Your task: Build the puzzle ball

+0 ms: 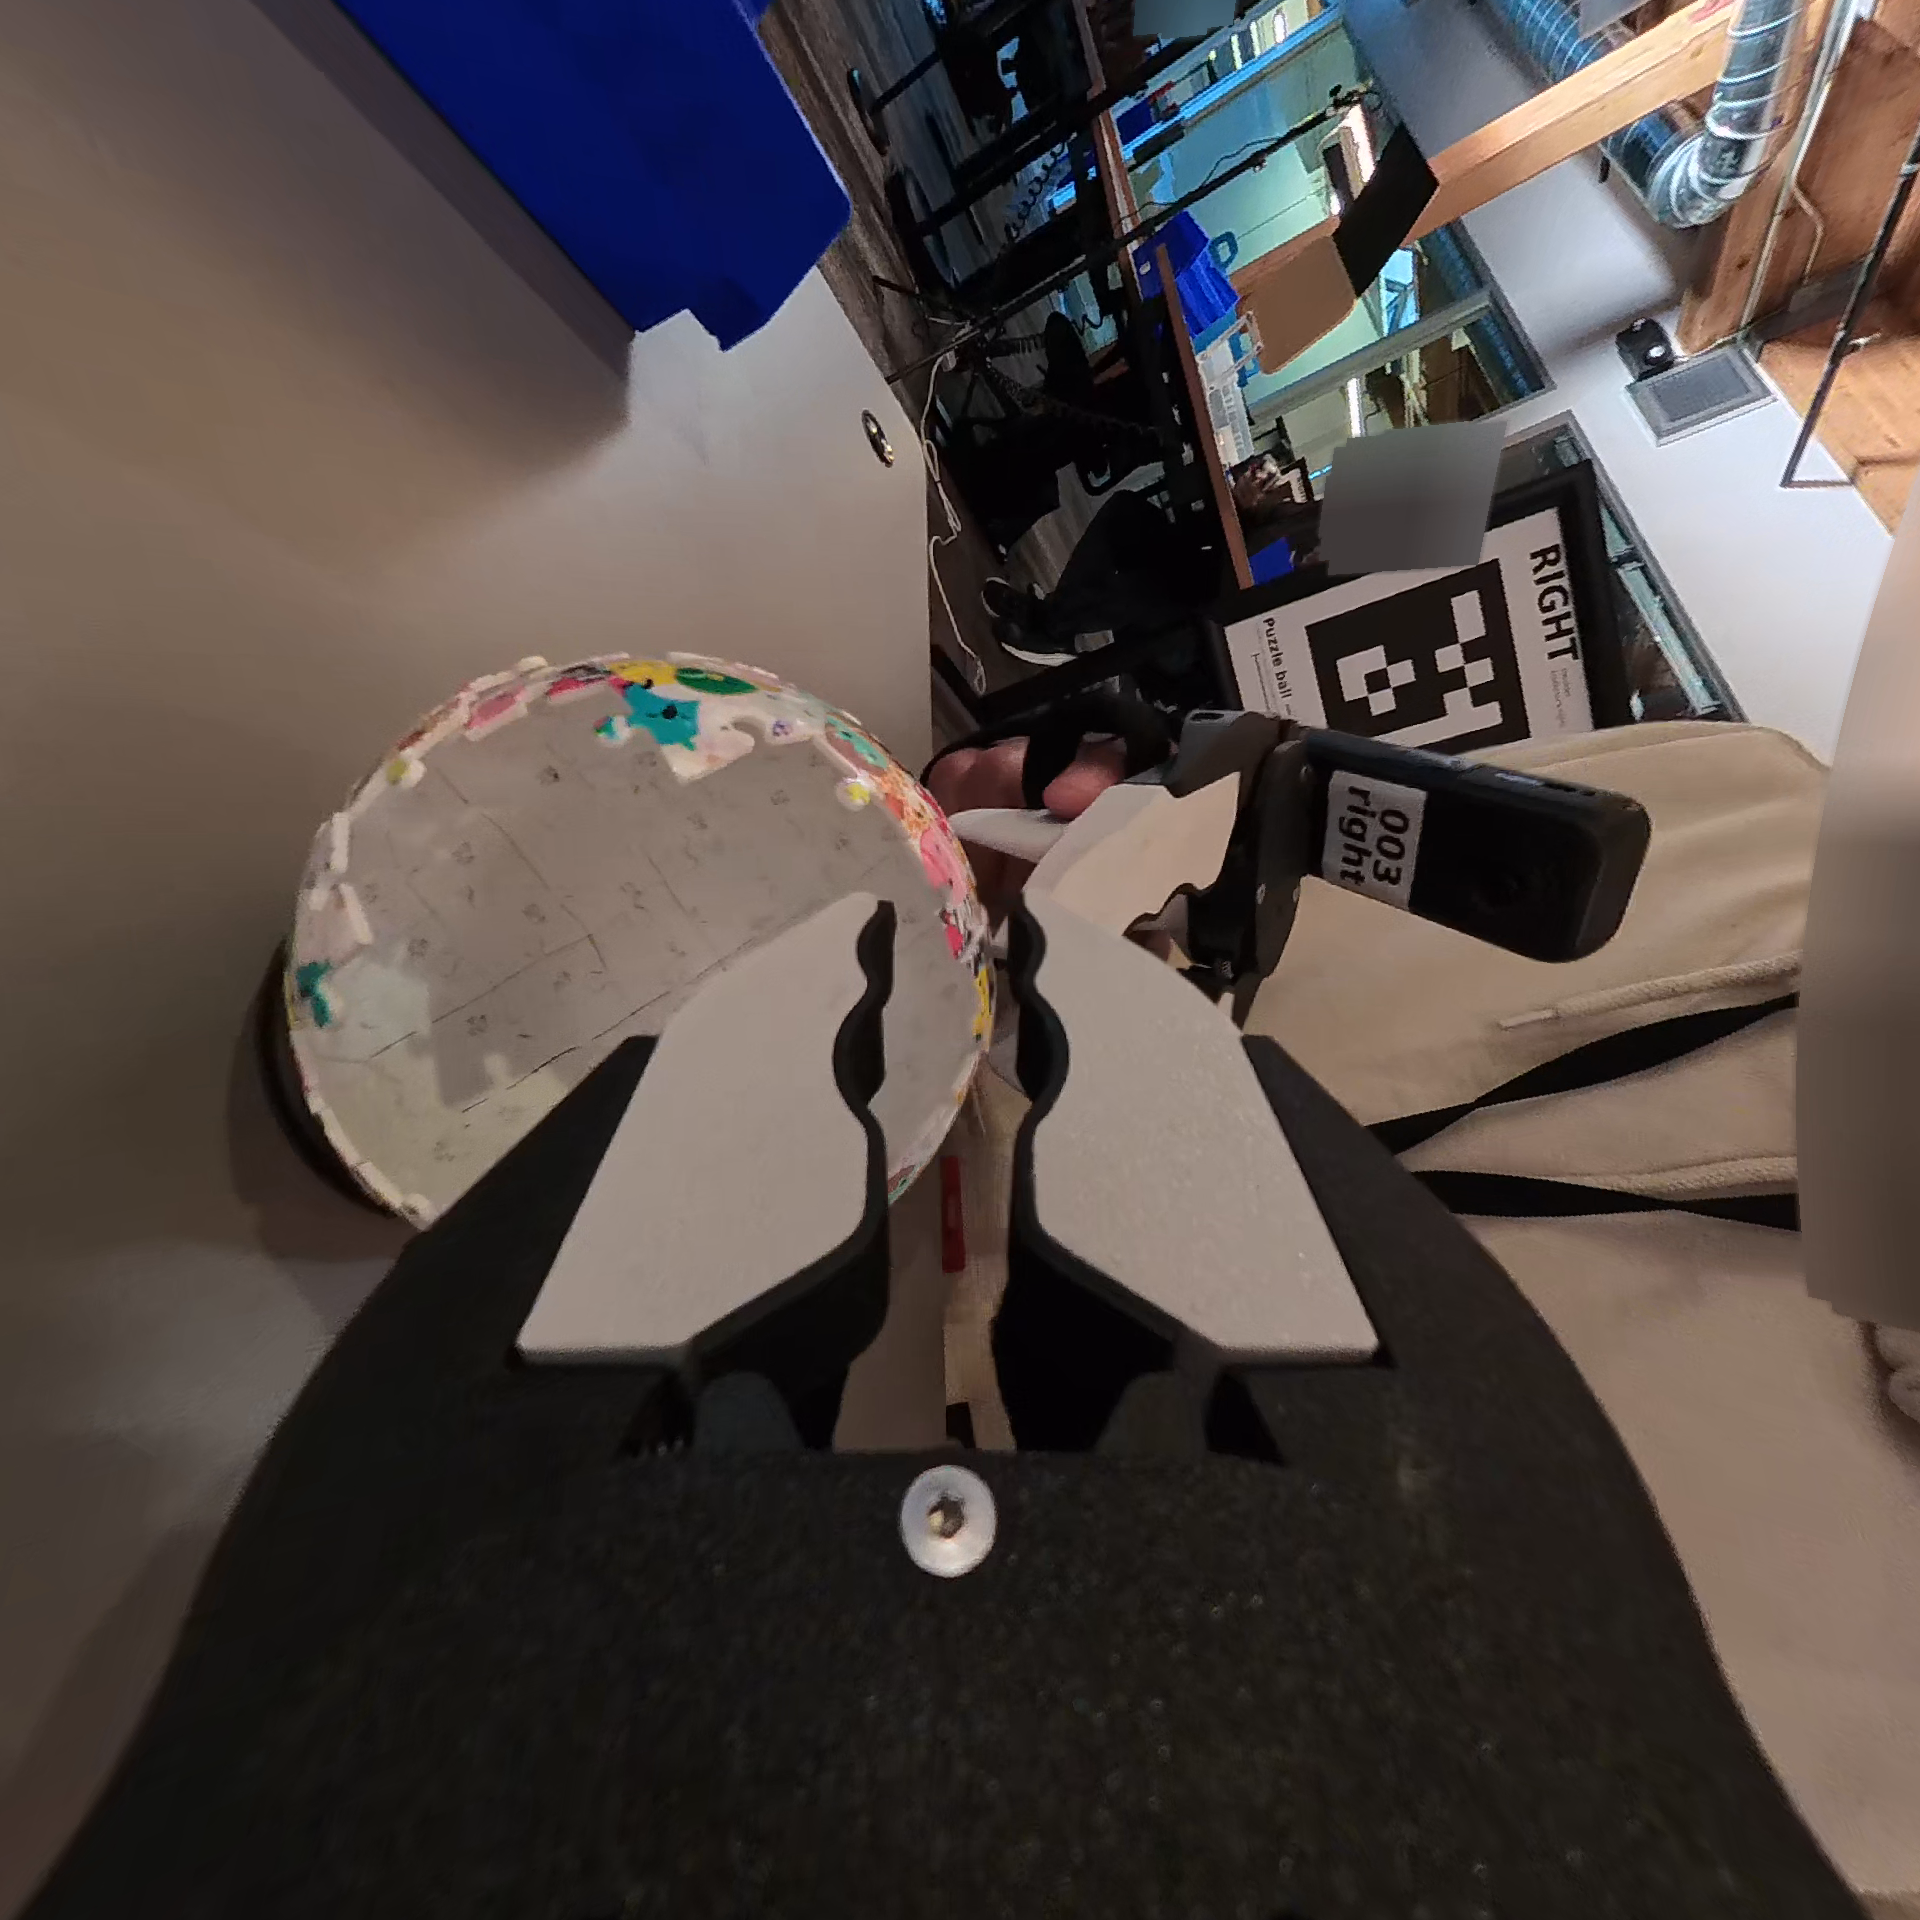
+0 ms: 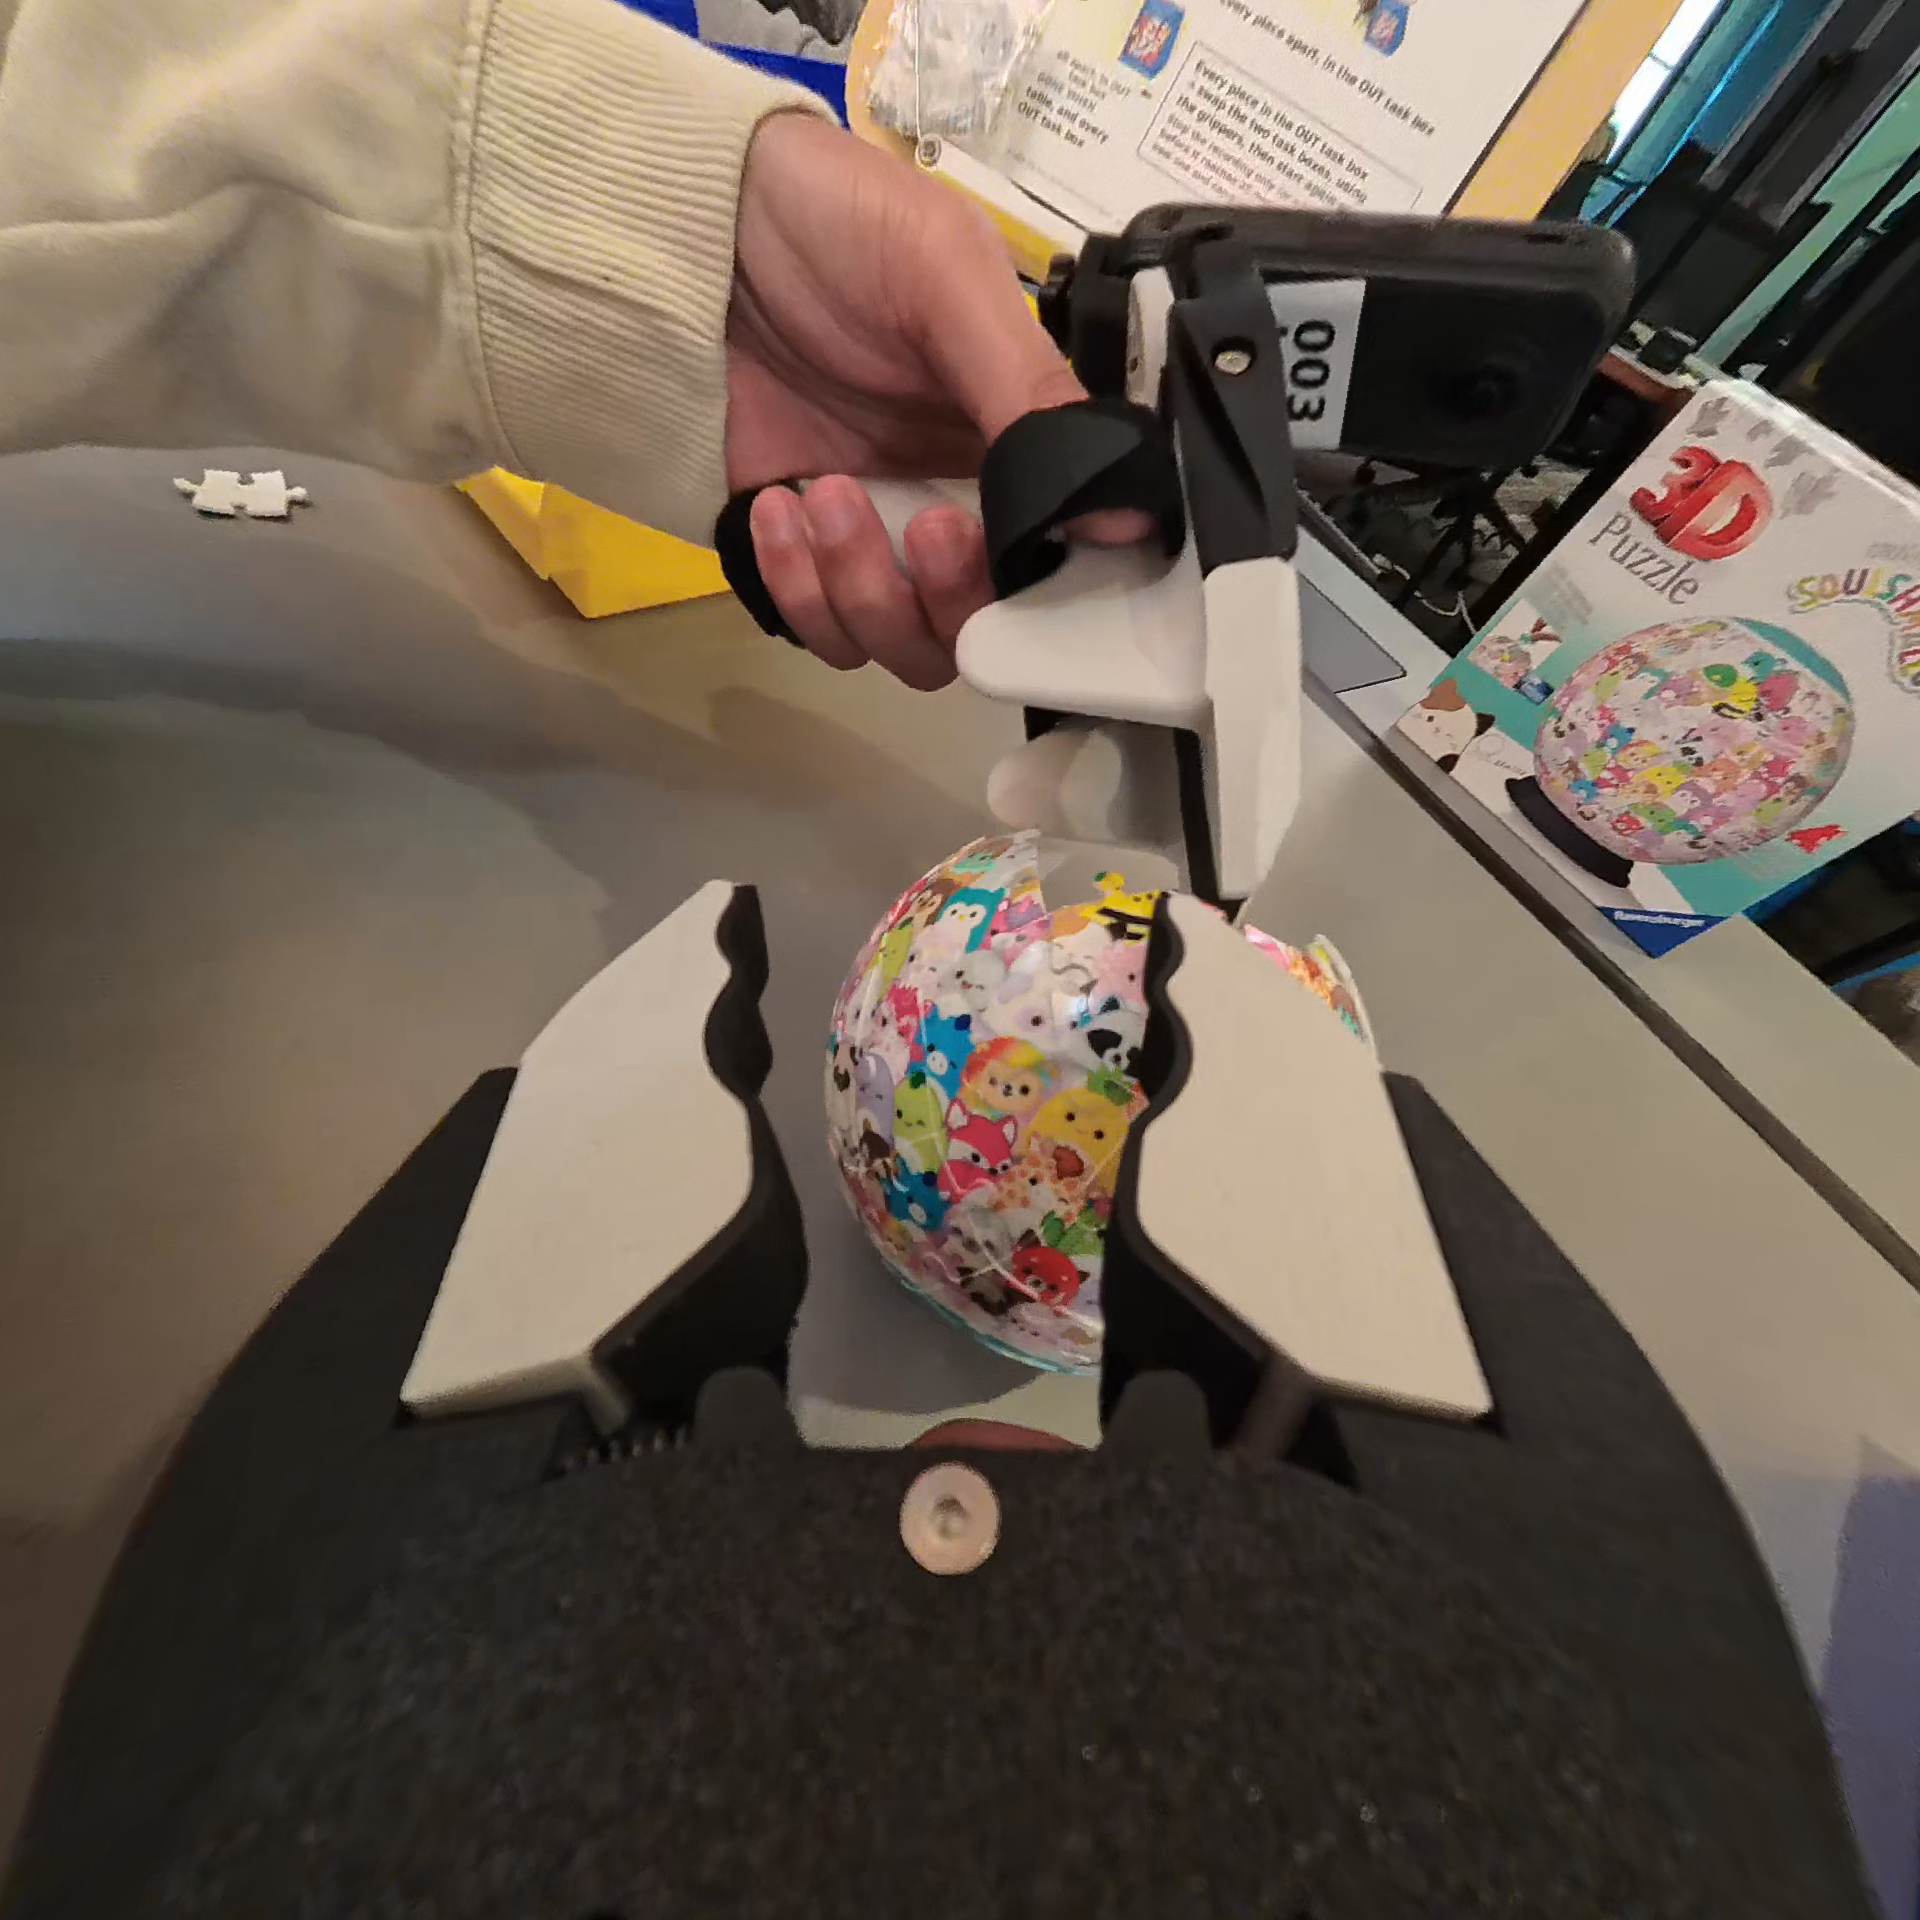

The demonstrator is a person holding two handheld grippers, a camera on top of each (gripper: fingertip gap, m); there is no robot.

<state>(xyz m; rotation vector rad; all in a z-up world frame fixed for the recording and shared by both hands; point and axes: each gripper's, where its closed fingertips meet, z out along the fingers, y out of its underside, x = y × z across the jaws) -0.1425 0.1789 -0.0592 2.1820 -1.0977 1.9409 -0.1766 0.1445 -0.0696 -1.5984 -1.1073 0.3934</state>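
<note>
The partly built puzzle ball [image 1: 582, 935] stands on a black stand [image 1: 278, 1049], with its open side and grey inner wall facing the left wrist view. Its colourful outside [image 2: 987, 1122] shows in the right wrist view. My left gripper [image 1: 951, 920] has its jaws narrowed onto the ball's rim, one finger inside and one outside. It also shows in the right wrist view [image 2: 1236, 873], coming down on the ball's top edge. My right gripper [image 2: 956, 914] is open and empty, level with the ball's side, with the ball just beyond its fingers.
A loose white puzzle piece [image 2: 241, 490] lies on the table at the far left. A yellow bin [image 2: 592, 561] and the puzzle's box [image 2: 1683, 675] stand behind and to the right. A blue bin [image 1: 623, 135] stands near the table edge.
</note>
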